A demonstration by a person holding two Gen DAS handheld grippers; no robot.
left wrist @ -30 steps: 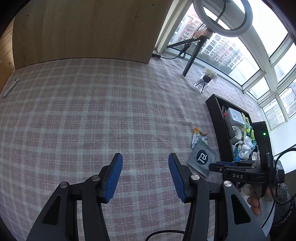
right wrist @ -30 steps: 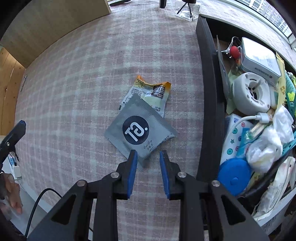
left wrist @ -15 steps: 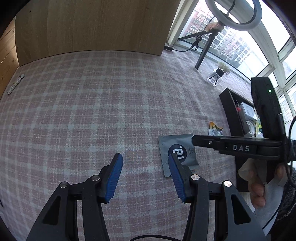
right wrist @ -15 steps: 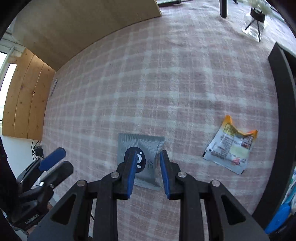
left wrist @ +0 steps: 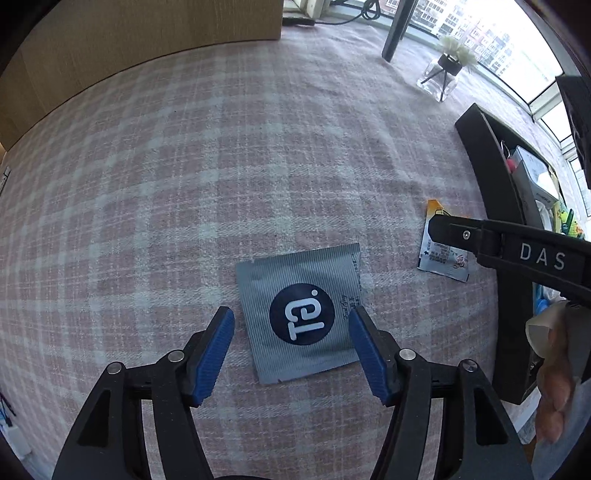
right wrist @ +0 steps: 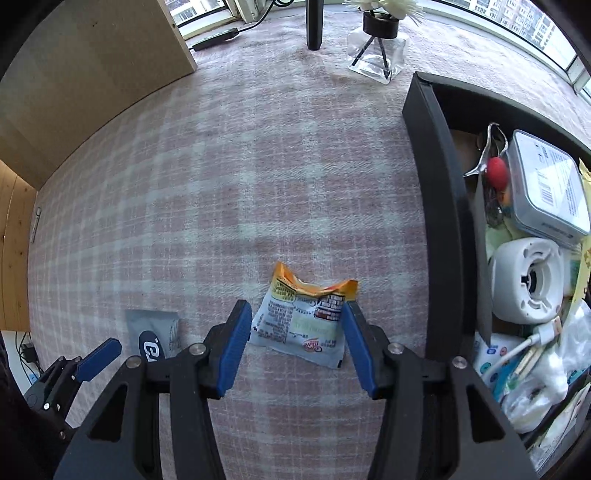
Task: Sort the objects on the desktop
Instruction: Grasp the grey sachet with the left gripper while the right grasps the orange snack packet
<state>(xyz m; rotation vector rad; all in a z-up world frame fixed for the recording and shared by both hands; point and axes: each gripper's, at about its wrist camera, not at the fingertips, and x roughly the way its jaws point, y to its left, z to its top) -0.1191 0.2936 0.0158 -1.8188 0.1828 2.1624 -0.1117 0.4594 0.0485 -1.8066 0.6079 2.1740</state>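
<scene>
Left claw [left wrist: 291, 319]: jaws spread wide, nothing gripped. It sits low over the grey sachet [left wrist: 301, 312], which lies flat on the checked pink cloth covering the surface [left wrist: 221, 166]. The sachet's dark round logo falls between the blue pads [left wrist: 214, 350]; whether the pads touch it, can't tell.

Right claw [right wrist: 295, 332]: also spread wide, empty. It straddles the orange-topped snack packet [right wrist: 304, 325], one blue pad on either side. The packet lies flat on the cloth, crumpled at its top edge, just beside the black tray [right wrist: 439, 184] but apart from its wall.

The two packets are near each other, not touching; the grey one is on the left, and its corner shows in the right wrist view [right wrist: 155, 332] next to the left claw's tip [right wrist: 98, 356].

The tray is on the right, packed: white round gadget [right wrist: 528, 280], clear lidded box with a barcode label [right wrist: 546, 184], red ball [right wrist: 496, 168], white cable, plastic bags.

At the far edge: small glass vase on a black stand [right wrist: 376, 48], dark pole [right wrist: 314, 22], wooden panel [right wrist: 85, 66].
</scene>
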